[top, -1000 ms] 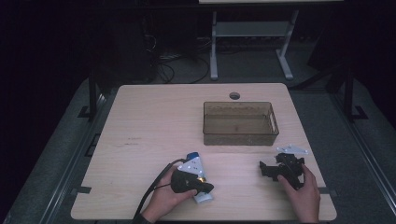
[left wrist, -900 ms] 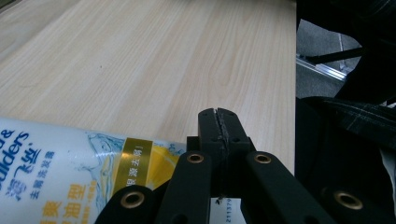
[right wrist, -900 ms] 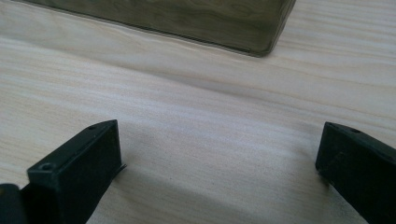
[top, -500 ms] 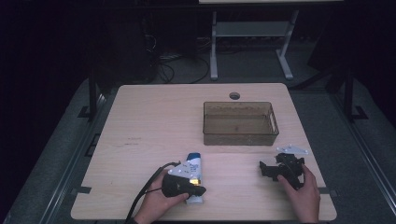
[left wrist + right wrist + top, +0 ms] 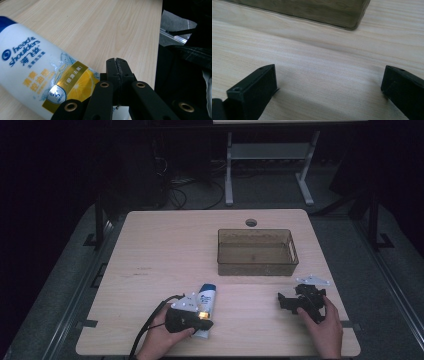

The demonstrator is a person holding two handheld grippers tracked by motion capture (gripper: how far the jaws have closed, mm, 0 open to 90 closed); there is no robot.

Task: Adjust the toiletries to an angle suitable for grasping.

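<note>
I am drawing my left gripper (image 5: 204,319), jaws together, nearer along the shampoo bottle (image 5: 204,299); my right gripper (image 5: 286,302) is staying spread.

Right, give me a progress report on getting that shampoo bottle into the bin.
Done: nothing; the smoky translucent plastic bin holds nothing. In hand: the left gripper, jaws shut, lies beside the white, blue-capped shampoo bottle, not gripping it. The right gripper waits open. Left: grasp, carry, drop.
</note>
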